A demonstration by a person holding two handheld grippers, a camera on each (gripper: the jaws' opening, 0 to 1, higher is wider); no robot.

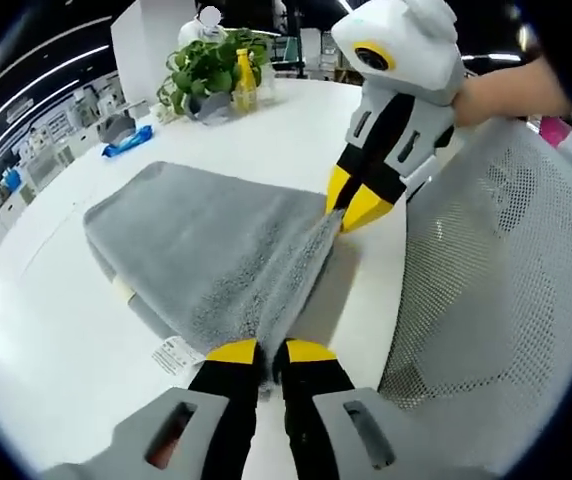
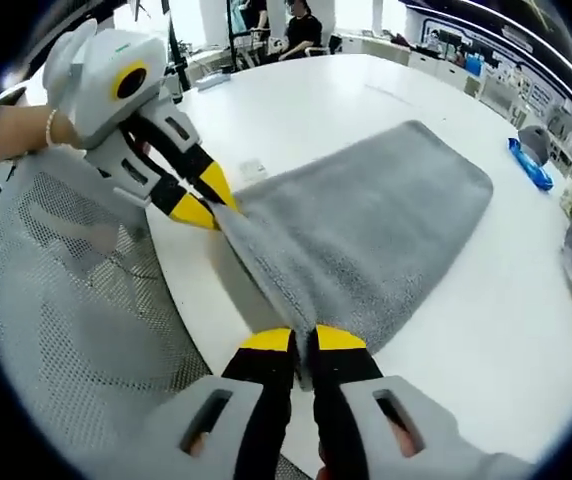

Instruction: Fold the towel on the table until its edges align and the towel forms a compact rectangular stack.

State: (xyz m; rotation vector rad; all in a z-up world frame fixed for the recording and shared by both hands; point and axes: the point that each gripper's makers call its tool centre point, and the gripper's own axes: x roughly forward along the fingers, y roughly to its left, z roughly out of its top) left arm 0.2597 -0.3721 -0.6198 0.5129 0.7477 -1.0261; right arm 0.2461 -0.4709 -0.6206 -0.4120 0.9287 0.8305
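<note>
Both grippers are pinching the near edge of a grey towel (image 1: 206, 250) lying mid-frame on a white table (image 1: 56, 340): left gripper (image 1: 271, 352) at bottom centre, right gripper (image 2: 304, 340) likewise. A slipping corner would likely skew the fold. Open tabletop is lying beyond; a mesh chair (image 1: 506, 270) is crowding the near side.

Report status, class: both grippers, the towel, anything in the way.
Left gripper shut on towel corner. Right gripper shut on the other near corner, edge stretched taut between them. Towel partly folded on white table. Mesh chair back close by.
</note>
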